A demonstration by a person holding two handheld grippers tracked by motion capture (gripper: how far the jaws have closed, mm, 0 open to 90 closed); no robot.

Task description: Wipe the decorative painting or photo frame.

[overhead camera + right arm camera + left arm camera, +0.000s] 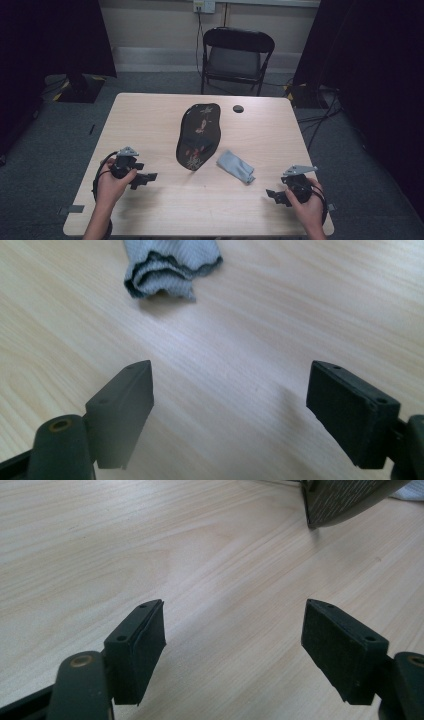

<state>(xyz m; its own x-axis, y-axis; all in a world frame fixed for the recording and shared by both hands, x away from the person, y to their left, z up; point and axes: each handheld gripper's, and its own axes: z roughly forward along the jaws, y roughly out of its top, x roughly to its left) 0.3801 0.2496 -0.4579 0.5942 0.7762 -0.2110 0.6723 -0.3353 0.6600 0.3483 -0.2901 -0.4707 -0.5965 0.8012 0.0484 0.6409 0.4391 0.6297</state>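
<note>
A long black tray with a flower pattern lies in the middle of the table, and its near end rises at the top right of the left gripper view. A crumpled grey cloth lies just right of the tray's near end; its edge is ahead of the right jaws. My left gripper rests low at the table's left front, open, with bare wood between its jaws. My right gripper is at the right front, open, nothing between its jaws.
The pale wooden table has a round cable hole near its far edge. A black folding chair stands behind the table. Dark curtains hang at both sides, and cables run across the grey floor at the right.
</note>
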